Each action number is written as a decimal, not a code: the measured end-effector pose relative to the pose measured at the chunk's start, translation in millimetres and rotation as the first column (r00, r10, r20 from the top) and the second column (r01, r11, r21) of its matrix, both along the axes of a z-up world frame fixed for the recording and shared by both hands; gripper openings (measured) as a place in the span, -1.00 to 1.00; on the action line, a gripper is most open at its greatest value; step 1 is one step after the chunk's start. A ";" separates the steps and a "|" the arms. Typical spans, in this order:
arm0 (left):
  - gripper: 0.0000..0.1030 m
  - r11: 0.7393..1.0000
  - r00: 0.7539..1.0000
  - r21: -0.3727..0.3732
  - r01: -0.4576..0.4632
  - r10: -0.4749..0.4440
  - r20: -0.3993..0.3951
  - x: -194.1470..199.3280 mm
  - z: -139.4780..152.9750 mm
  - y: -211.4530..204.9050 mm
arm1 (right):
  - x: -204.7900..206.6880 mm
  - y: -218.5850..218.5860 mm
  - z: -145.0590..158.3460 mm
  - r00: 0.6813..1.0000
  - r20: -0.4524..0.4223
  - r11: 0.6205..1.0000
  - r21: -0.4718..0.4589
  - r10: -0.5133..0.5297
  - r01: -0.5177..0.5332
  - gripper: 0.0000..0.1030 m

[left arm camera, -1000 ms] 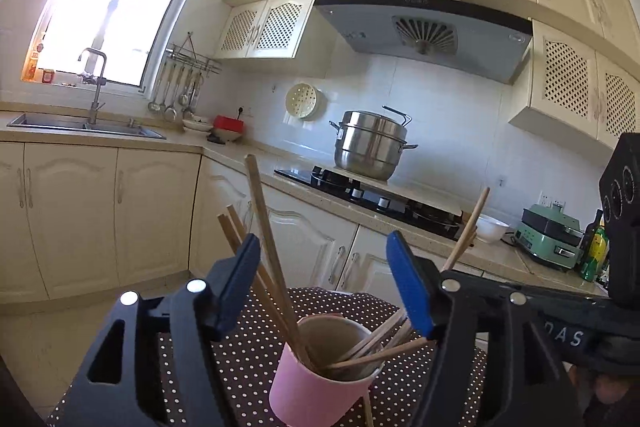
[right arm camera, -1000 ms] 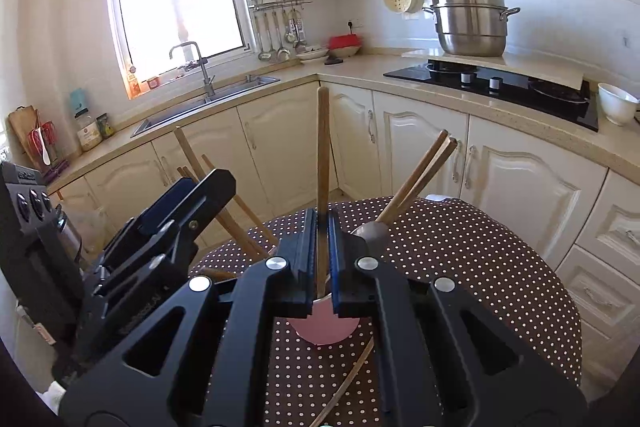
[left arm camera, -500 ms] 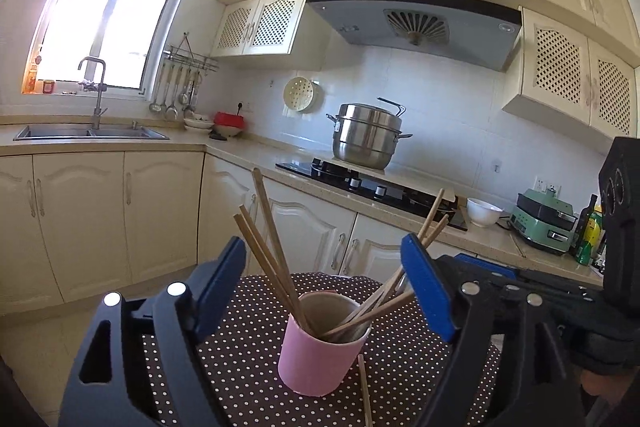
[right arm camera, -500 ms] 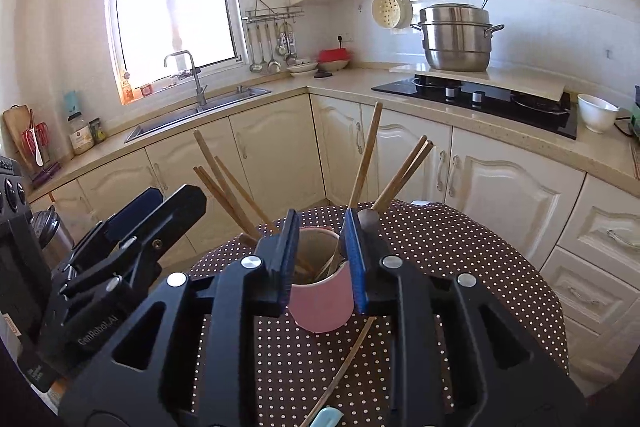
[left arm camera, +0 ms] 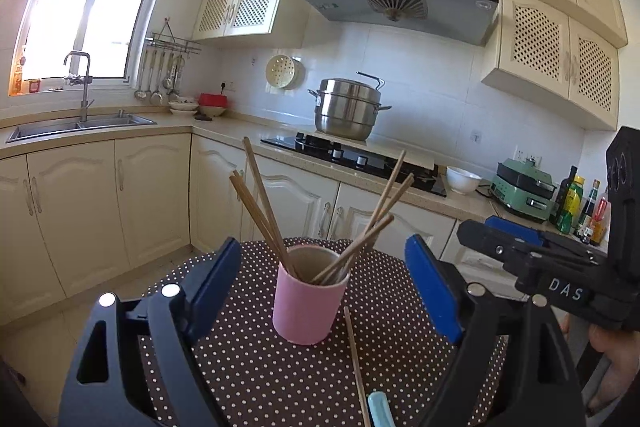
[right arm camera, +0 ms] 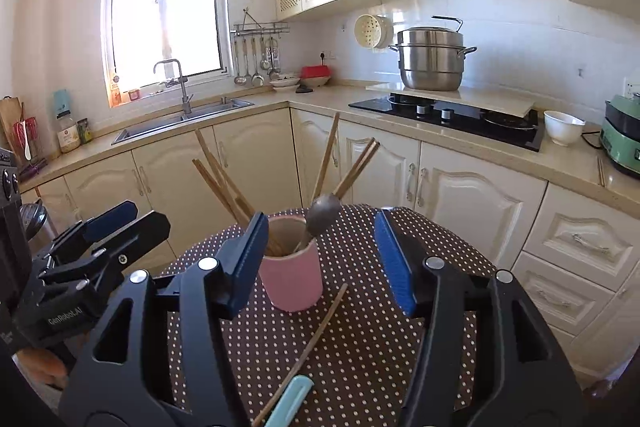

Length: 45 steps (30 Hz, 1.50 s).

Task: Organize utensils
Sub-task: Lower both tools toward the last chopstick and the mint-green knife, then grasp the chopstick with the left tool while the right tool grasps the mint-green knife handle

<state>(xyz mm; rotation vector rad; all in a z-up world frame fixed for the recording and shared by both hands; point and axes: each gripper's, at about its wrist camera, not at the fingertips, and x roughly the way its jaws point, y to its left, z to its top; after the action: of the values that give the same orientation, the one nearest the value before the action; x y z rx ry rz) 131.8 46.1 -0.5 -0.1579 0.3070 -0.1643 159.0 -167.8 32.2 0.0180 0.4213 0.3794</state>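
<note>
left gripper [left arm camera: 324, 287] fingers standing wide, opening, nothing pinched | right gripper [right arm camera: 320, 259] fingers opening, nothing pinched | pink cup [left arm camera: 308, 303] sitting between both on dotted brown surface [left arm camera: 248, 367], holding thin wooden chopsticks [left arm camera: 260, 199] and a round-headed spoon [right arm camera: 323, 214] | one chopstick [left arm camera: 354, 351] lying loose | light-blue thing [left arm camera: 378, 409] getting cut off at bottom

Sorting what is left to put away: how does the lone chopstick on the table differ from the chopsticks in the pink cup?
The lone chopstick lies flat on the dotted tablecloth; the cup's chopsticks stand leaning on the rim. It lies outside the pink cup, in front of it; they sit inside. It is single; they are several, fanned to both sides. All look like slim brown sticks.
</note>
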 end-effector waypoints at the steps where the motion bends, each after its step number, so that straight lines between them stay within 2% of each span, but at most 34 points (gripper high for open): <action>1: 0.60 1.000 1.000 0.011 0.010 -0.010 -0.016 -3.6 -3.3 -0.3 | -4.3 -2.4 -3.5 1.000 -0.007 1.000 -0.002 0.002 -0.002 0.11; 4: 0.60 0.998 0.996 0.038 0.049 -0.046 -0.074 -10.4 -14.4 -2.5 | -15.4 -6.2 -15.7 0.999 -0.031 1.000 -0.012 0.006 -0.007 0.12; 8: 0.60 0.990 0.979 0.087 0.114 -0.097 -0.176 -14.3 -36.1 -11.2 | -27.6 -9.1 -35.9 0.997 -0.077 1.000 -0.019 0.014 -0.016 0.13; 13: 0.60 0.982 0.934 0.090 0.168 -0.129 -0.335 -12.3 -72.4 -20.5 | -36.8 -14.5 -65.1 0.987 -0.156 1.000 0.001 0.025 -0.025 0.14; 17: 0.60 0.984 0.904 0.095 0.148 -0.095 -0.418 -3.8 -91.5 -26.1 | -43.5 -15.3 -87.9 0.974 -0.224 1.000 0.004 0.023 -0.022 0.14; 22: 0.60 0.993 0.883 0.055 0.104 -0.067 -0.464 -5.6 -107.3 -18.0 | -45.1 -1.8 -123.2 0.932 -0.358 0.997 -0.041 0.051 -0.070 0.16; 27: 0.60 0.996 0.872 0.061 0.071 -0.033 -0.489 -9.9 -121.4 -6.7 | -43.9 21.7 -150.0 0.886 -0.455 0.990 -0.062 0.088 -0.130 0.16; 33: 0.60 0.997 0.868 0.054 0.057 -0.023 -0.497 -9.6 -124.8 2.5 | -42.2 30.9 -165.5 0.863 -0.496 0.980 -0.111 0.091 -0.167 0.10; 35: 0.60 0.996 0.863 0.057 0.063 -0.026 -0.504 -3.5 -125.9 -0.4 | -42.1 29.0 -165.0 0.861 -0.500 0.975 -0.128 0.096 -0.184 -0.09; 39: 0.60 0.993 0.849 0.066 0.097 -0.048 -0.526 10.1 -128.7 -12.9 | -37.3 21.1 -165.2 0.853 -0.514 0.969 -0.150 0.094 -0.197 -0.33; 45: 0.60 0.985 0.815 0.076 0.155 -0.083 -0.574 36.7 -137.4 -40.5 | -24.4 0.0 -162.1 0.845 -0.527 0.965 -0.164 0.091 -0.206 -0.35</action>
<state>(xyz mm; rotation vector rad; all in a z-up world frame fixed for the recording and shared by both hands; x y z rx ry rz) 168.5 5.6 -137.9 -0.0641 0.9300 -0.2215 134.7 -167.9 -129.9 -0.1285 1.0029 0.4820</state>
